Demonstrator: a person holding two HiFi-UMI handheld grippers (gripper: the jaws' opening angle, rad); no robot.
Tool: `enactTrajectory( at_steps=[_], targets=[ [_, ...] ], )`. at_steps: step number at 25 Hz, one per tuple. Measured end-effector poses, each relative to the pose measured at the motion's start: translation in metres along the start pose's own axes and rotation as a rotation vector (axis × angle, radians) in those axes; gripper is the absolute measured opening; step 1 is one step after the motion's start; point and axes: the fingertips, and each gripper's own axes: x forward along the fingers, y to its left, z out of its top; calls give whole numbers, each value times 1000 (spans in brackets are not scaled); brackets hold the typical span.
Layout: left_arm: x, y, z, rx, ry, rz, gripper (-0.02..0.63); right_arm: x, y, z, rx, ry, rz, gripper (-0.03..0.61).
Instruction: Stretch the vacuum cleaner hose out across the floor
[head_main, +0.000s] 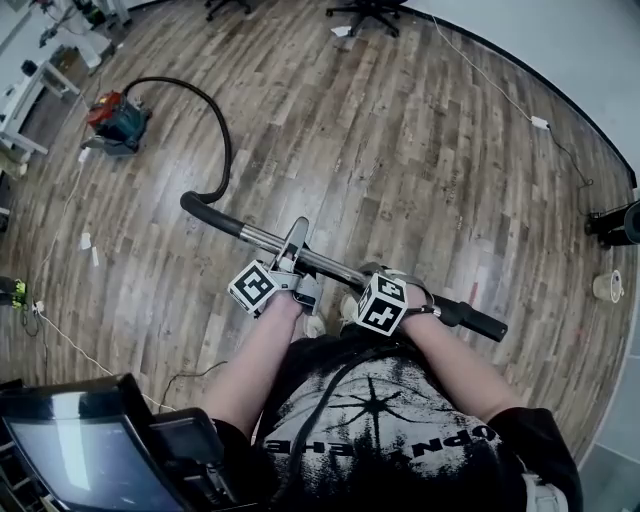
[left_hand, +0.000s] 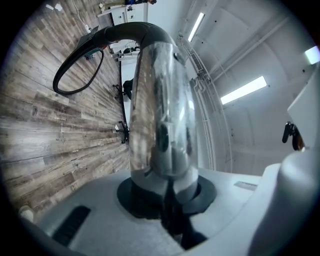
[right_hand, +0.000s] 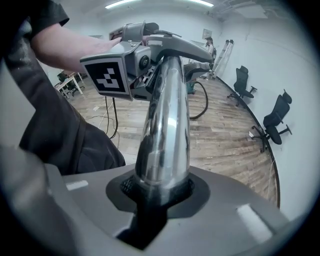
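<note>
The red and teal vacuum cleaner (head_main: 117, 120) stands at the far left of the wood floor. Its black hose (head_main: 222, 150) arcs from it to the curved black handle (head_main: 200, 207) of the chrome wand (head_main: 262, 238). I hold the wand level in front of me. My left gripper (head_main: 297, 252) is shut on the chrome tube (left_hand: 162, 110) near its middle. My right gripper (head_main: 420, 300) is shut on the same tube (right_hand: 165, 125) closer to the black end piece (head_main: 482, 323). The right gripper view shows the left gripper's marker cube (right_hand: 111, 76) ahead on the tube, with the hose (right_hand: 202, 102) beyond.
Office chairs (head_main: 365, 12) stand at the far wall, and two more (right_hand: 272, 125) show in the right gripper view. A white cable with a plug (head_main: 540, 122) lies at the right, near a black stand (head_main: 612, 222) and a paper cup (head_main: 607, 287). Desks (head_main: 30, 90) line the left.
</note>
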Motion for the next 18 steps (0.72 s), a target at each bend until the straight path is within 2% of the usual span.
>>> enactTrajectory(
  at_steps=[9, 15, 18],
  targets=[
    [-36, 14, -6, -79, 52, -32, 52, 9, 45, 0, 63, 69, 15, 94],
    [-39, 15, -9, -66, 12, -20, 52, 6, 44, -7, 26, 67, 42, 94],
    [-32, 12, -21, -54, -26, -21, 52, 0, 36, -23, -7, 61, 60, 94]
  ],
)
